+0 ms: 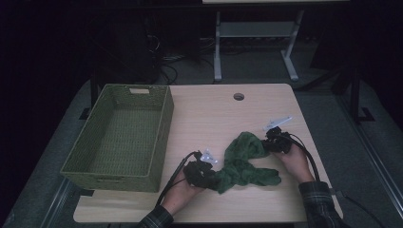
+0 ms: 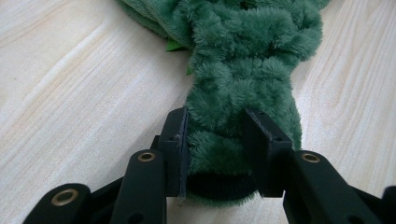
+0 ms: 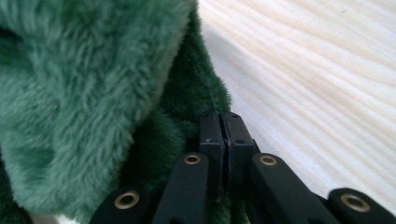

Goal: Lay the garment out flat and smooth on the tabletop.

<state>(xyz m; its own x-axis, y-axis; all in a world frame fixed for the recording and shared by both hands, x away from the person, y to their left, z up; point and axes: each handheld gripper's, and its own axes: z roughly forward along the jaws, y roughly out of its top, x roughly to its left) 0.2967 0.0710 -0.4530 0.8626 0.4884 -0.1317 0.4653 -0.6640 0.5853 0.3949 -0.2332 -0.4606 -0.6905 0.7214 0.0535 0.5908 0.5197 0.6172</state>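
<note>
High view: one green cloth [image 1: 242,164], two claws, one basket [image 1: 119,135].

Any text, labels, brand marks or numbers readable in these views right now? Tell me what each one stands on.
None can be read.
Green fleece cloth: a small bright green tab shows at its edge in the left gripper view, with no print legible.
Green woven basket: a pale patch on the far wall looks like a handle cut-out; no writing visible.
Table: bare wood grain, no markings.
</note>
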